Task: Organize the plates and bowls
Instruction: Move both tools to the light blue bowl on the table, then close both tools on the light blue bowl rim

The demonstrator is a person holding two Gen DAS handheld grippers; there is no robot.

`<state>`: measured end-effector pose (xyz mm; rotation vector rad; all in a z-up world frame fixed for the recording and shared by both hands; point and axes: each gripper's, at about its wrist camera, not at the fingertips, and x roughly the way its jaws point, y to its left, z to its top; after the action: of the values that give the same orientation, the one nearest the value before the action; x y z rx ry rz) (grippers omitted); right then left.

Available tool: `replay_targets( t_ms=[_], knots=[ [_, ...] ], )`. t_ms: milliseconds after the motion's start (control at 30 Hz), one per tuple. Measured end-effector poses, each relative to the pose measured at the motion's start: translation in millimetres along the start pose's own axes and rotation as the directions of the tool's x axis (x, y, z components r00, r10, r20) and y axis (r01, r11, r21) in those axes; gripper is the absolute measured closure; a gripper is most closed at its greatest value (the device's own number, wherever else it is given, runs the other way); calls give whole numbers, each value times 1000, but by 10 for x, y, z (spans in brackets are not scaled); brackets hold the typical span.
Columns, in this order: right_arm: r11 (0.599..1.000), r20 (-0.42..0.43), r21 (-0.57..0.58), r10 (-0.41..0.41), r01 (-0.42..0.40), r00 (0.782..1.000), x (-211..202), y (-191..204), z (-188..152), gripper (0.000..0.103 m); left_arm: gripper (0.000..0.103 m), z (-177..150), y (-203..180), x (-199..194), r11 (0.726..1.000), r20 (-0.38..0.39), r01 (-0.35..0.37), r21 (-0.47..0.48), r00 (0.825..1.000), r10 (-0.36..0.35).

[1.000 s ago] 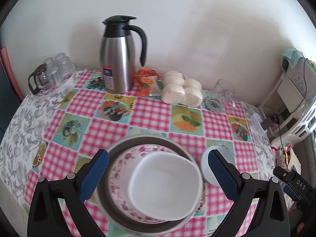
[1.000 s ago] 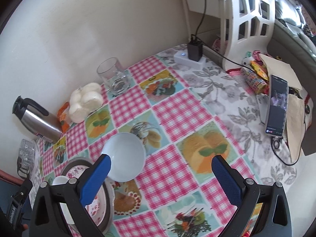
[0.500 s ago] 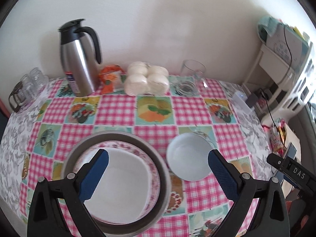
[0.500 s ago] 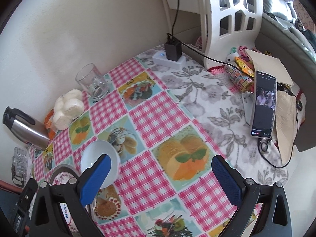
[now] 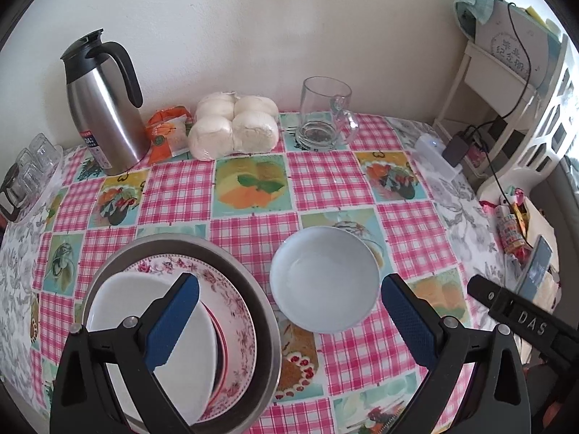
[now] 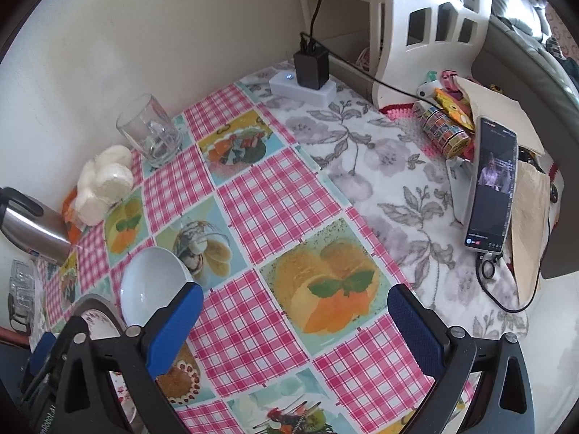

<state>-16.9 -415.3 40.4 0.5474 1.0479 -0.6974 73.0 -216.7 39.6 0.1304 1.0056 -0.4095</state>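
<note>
A pale blue bowl [image 5: 324, 278] stands alone on the checked tablecloth, right of a steel basin [image 5: 253, 289]. Inside the basin lie a floral-rimmed plate [image 5: 231, 300] and a white square dish [image 5: 119, 303] on top of it. My left gripper [image 5: 289, 318] is open, hovering near the bowl's front edge with the bowl between the finger lines, touching nothing. In the right wrist view the same bowl [image 6: 152, 285] sits at the far left beside the basin [image 6: 94, 302]. My right gripper [image 6: 295, 329] is open above bare tablecloth, to the right of the bowl.
Along the wall stand a steel thermos jug [image 5: 105, 105], an orange snack packet [image 5: 166, 137], bagged white buns [image 5: 233, 126] and a glass mug [image 5: 324, 115]. Small glasses [image 5: 29, 170] sit far left. A power strip [image 6: 304, 85], a phone [image 6: 494, 184] and cables crowd the right edge.
The left gripper's view has swung right from over the basin until the blue bowl lies between its fingers. The right gripper has drifted right, away from the bowl. Both stayed open.
</note>
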Motion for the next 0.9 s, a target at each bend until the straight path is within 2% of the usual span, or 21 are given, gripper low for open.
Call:
replay_targets(
  t_ms=[300,600,900],
  knots=[
    [999,-50,-43,1,-3,999,264,178,-7,0,2,74,37,139,1000,1,-28,-8,1000,28],
    [993,-91,-115,8,-19,996,510,463,-54,0,2,152,7,243,997,16,-66,31,998,66],
    [982,-117,-186,0,-22,993,717,712,-112,0,2,205,103,387,998,-1,-62,6,998,62]
  ],
)
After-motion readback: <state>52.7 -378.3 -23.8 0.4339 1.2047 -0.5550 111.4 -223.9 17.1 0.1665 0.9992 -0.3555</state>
